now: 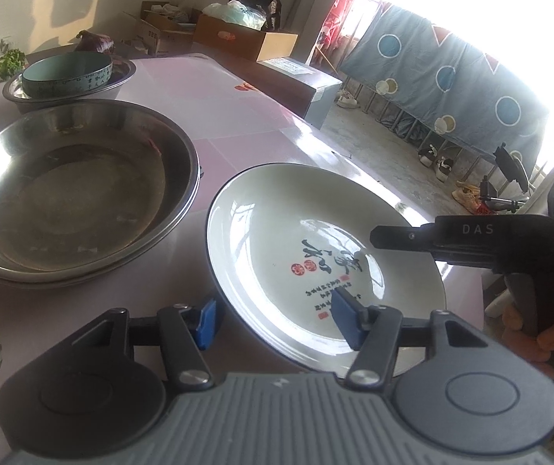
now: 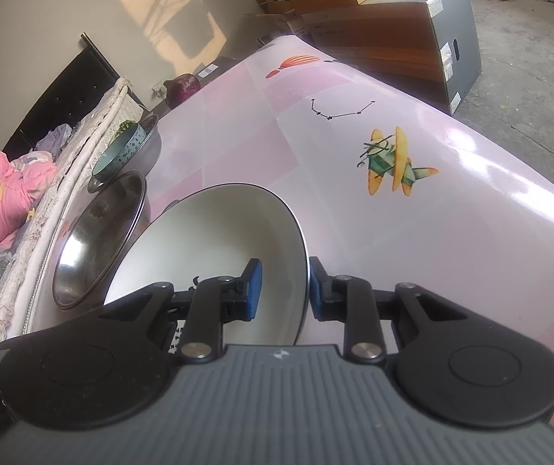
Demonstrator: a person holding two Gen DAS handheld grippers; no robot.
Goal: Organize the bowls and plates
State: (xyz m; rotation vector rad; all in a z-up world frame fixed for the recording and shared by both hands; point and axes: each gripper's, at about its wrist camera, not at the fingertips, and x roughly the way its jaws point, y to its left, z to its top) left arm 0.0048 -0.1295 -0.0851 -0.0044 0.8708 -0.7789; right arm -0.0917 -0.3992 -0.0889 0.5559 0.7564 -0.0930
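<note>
One white plate [image 1: 277,232] sits between the gripper's pads — the only plate. Left of it, two large steel basins [image 1: 75,193] stacked; beyond, one smaller steel basin [image 1: 122,77] holding one teal bowl [image 1: 67,73].

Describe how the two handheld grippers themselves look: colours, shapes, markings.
Both the left gripper and the right gripper have black linkage arms with silver pivot screws, blue pads on the fingertips, round black discs either side and a ribbed grey body. Seen from the left wrist, the right one's black housing reads "DAS".
</note>
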